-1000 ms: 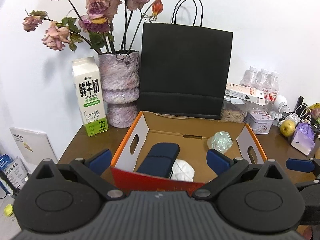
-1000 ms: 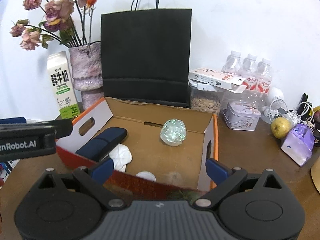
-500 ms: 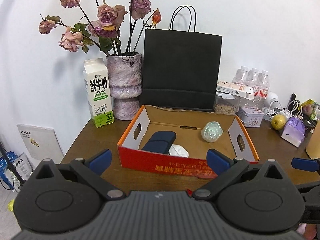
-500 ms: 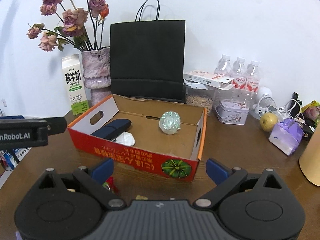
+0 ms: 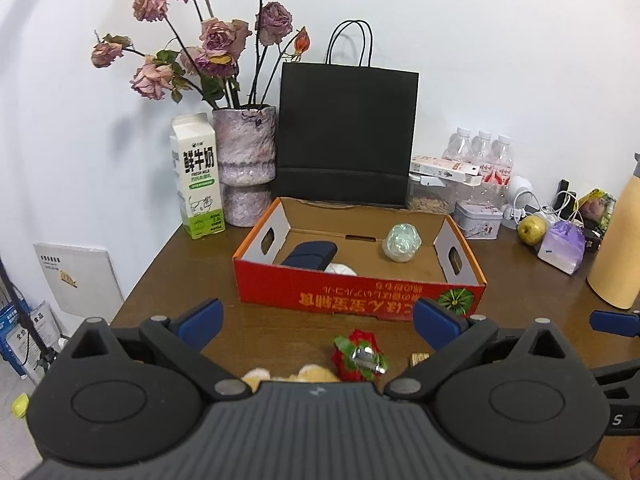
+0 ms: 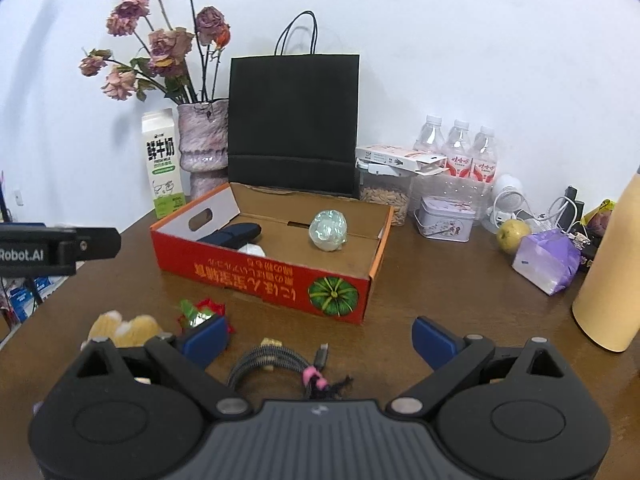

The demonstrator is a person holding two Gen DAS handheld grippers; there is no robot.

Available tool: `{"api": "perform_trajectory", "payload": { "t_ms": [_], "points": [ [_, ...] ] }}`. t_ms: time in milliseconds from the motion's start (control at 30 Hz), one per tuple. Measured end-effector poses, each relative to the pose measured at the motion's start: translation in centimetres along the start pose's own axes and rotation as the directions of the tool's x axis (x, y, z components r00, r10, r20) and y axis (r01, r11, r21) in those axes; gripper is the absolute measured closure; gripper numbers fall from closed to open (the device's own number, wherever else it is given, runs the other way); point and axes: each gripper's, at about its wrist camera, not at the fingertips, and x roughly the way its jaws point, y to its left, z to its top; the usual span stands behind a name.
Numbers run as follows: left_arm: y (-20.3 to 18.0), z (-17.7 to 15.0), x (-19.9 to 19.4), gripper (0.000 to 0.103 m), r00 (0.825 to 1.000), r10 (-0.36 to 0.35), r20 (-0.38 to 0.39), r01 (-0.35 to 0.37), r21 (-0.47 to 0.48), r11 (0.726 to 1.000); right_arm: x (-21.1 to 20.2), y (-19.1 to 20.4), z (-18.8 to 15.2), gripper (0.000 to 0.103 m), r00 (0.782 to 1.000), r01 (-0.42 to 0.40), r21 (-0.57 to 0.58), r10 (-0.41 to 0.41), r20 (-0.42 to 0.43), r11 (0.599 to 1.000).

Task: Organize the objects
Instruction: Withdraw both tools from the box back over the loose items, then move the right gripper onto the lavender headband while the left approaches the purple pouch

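Observation:
An open red cardboard box (image 5: 360, 298) (image 6: 256, 276) sits mid-table. Inside it lie a dark blue case (image 5: 310, 254) (image 6: 236, 234), a white crumpled wad (image 5: 340, 269) (image 6: 251, 251) and a shiny iridescent ball (image 5: 401, 242) (image 6: 329, 230). In front of the box lie a red and green foil ornament (image 5: 357, 356) (image 6: 199, 312), a yellow plush toy (image 5: 288, 374) (image 6: 124, 328) and a coiled braided cable (image 6: 276, 364). My left gripper (image 5: 318, 320) is open above the ornament. My right gripper (image 6: 318, 334) is open just short of the cable.
Behind the box stand a milk carton (image 5: 197, 176), a vase of dried roses (image 5: 245, 168), a black paper bag (image 5: 346, 136), water bottles (image 6: 460, 148), a tin (image 6: 446, 212), a pear (image 6: 512, 234) and a purple pouch (image 6: 548, 258). A tall beige cylinder (image 6: 616, 272) stands at the right.
Both grippers have pulled back and away from the box, so the ornament, plush toy and cable in front of it have come into view. Both stay open.

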Motion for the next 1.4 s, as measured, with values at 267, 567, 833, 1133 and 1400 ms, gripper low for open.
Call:
{"api": "perform_trajectory", "payload": {
  "t_ms": [267, 567, 833, 1133, 1400],
  "points": [
    [0.9, -2.2, -1.8, 0.0, 1.0, 0.006, -0.011, -0.006, -0.015, 1.0, -2.4, -0.7, -2.6, 0.004, 1.0, -0.01, -0.011, 0.01, 0.018, 1.0],
    [2.1, -4.6, -3.4, 0.0, 1.0, 0.023, -0.005, -0.023, -0.04, 0.999, -4.4, -1.6, -5.0, 0.004, 0.999, -0.008, -0.007, 0.008, 0.037, 1.0],
    [2.2, -7.7, -4.8, 0.0, 0.999, 0.03, 0.029, -0.03, -0.019, 0.999, -6.1, -2.4, -8.0, 0.004, 0.997, 0.004, -0.005, -0.004, 0.073, 1.0],
    [2.1, -10.6, -4.8, 0.0, 0.999, 0.028, 0.026, -0.029, 0.019, 0.999, -6.2, -4.8, -11.5, 0.004, 0.998, 0.0, 0.019, -0.001, 0.068, 1.0],
    [3.1, -12.0, -4.2, 0.0, 0.999, 0.035, -0.002, -0.035, 0.014, 0.999, -6.4, -6.6, -13.4, 0.004, 0.997, -0.002, 0.067, -0.003, 0.073, 0.998]
  ]
}}
